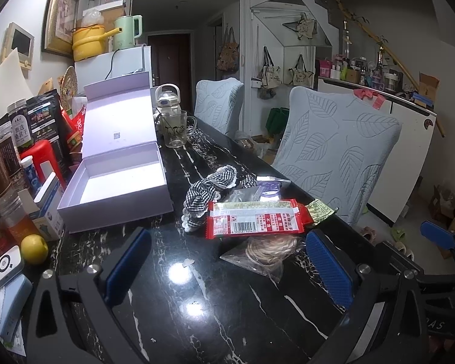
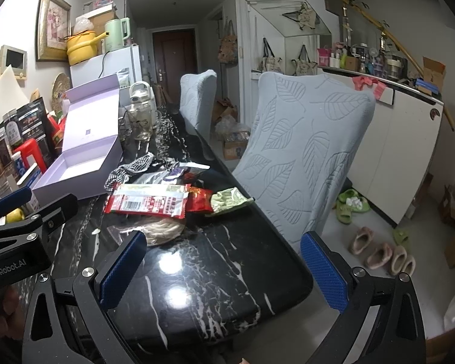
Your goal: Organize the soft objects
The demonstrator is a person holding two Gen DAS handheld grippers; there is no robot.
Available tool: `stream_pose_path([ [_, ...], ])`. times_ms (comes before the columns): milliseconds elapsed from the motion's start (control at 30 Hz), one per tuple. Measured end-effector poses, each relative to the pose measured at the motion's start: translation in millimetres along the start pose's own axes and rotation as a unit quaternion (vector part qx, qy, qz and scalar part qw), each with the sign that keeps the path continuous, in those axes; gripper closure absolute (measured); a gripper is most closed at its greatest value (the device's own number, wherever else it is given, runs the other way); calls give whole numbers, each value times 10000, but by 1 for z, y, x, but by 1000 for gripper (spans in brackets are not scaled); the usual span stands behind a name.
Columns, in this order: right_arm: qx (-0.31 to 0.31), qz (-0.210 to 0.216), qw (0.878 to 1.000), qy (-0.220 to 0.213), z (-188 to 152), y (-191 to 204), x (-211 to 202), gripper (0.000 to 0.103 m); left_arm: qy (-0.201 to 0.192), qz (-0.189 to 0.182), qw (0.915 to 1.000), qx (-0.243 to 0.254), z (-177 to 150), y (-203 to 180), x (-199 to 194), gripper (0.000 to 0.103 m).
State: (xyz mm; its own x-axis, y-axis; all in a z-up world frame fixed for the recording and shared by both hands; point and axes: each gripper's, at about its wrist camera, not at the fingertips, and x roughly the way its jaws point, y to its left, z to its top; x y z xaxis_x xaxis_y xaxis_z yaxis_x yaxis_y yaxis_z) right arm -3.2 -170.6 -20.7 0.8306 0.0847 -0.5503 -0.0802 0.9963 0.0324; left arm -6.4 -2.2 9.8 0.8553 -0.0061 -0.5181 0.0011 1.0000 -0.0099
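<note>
An open lavender box [image 1: 123, 182] [image 2: 75, 170] lies empty on the black marble table [image 1: 197, 303] [image 2: 197, 267]. Right of it sits a pile: a black-and-white checked cloth [image 1: 210, 186] [image 2: 130, 168], a red snack packet [image 1: 254, 218] [image 2: 148, 201], a clear bag of pale bands [image 1: 267, 250] [image 2: 159, 230], a green sachet [image 1: 320, 209] [image 2: 227, 200] and a silver-purple pouch [image 1: 267, 186] [image 2: 173, 173]. My left gripper [image 1: 227, 267] is open just short of the pile. My right gripper [image 2: 224, 270] is open over the table's near corner.
Jars, dark bags, a red stool shape [image 1: 44, 159] and a lemon [image 1: 34, 248] crowd the table's left side. A glass mug [image 1: 176, 130] and bottle stand behind the box. Two leaf-patterned chairs [image 2: 300, 151] line the right edge. Slippers [image 2: 379, 251] lie on the floor.
</note>
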Motion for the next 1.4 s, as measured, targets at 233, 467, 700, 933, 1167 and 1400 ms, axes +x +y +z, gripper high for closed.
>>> stream_pose_path([
  [233,-62,-23,10000,3,0,3,0,0,1,2,10000,0,0,0,0,0],
  [467,-79,-17,10000,-18,-1,6,-1,0,-7,-14,10000,-12,-2,0,-1,0],
  [700,-95,-19,10000,-18,-1,6,-1,0,0,-32,10000,-15,-4,1,-1,0],
  [933,-103,-18,9999,-24,-1,7,-1,0,0,-36,10000,-16,-4,0,-2,0],
  [1167,-105,-16,9999,-23,-1,7,-1,0,4,-34,10000,-15,-4,0,-2,0],
  [1400,-109,-16,9999,-25,-1,7,-1,0,5,-45,10000,-21,-4,0,-2,0],
])
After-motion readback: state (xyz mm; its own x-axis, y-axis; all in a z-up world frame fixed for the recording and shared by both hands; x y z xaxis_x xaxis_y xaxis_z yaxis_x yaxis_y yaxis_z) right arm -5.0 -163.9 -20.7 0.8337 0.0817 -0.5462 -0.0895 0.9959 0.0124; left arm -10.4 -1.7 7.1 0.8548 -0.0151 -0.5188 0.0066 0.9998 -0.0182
